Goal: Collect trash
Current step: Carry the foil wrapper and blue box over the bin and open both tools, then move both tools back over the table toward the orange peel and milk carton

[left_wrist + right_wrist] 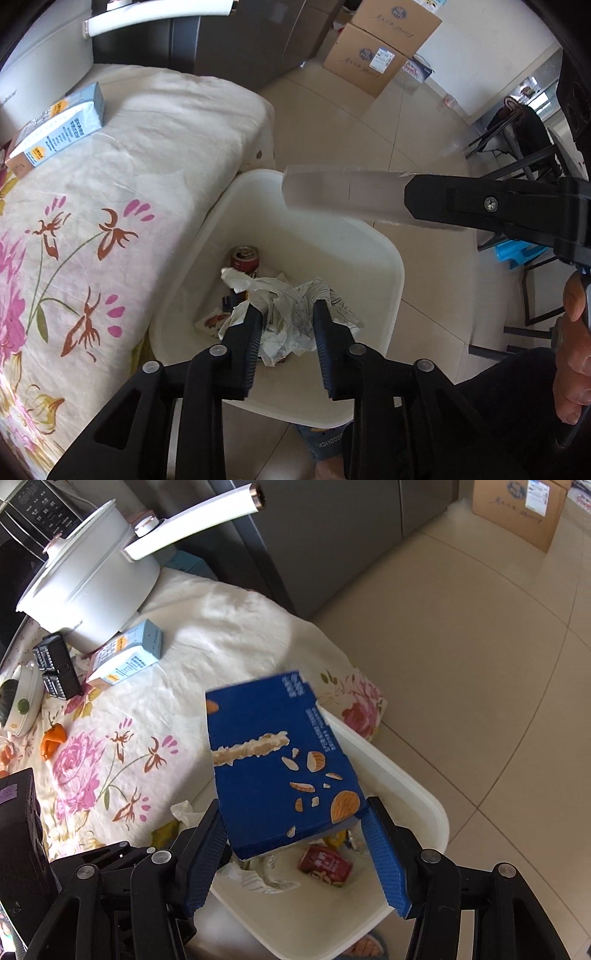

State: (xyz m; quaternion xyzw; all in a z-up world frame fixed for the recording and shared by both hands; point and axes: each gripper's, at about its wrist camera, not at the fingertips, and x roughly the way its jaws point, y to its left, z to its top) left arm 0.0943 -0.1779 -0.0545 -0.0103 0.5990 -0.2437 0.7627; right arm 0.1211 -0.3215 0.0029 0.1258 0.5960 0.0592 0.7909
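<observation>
- White plastic bin [384,258] stands on the tiled floor [417,125] against the side edge of a table draped in a floral cloth [110,206].
- In the bin lie a red can [245,260], crumpled white paper [295,314] and a small printed wrapper [212,321].
- The left gripper [286,332] hangs over the bin's near rim, its black jaws apart, nothing clamped between them; the paper shows through the gap, lower down in the bin.
- The right gripper [295,853] is above the bin too, with its blue-padded jaws spread wide.
- A dark blue snack box [277,771] printed with almonds sits between those jaws and looks loose: the right pad stands clear of it, and whether the left pad touches its edge I cannot tell. It tilts above the bin's table-side rim, over the can [325,864].
- From the left wrist view, a blurred pale shape [340,192] projects from the right gripper over the bin's far rim; I cannot tell what it is.
- On the cloth near the table's far edge lies a light blue carton [127,657], beside a white pot [92,579] with a long handle.
- An orange pepper [51,742] lies near the left edge of the table.
- Cardboard boxes [373,55] are stacked on the floor by the far wall.
</observation>
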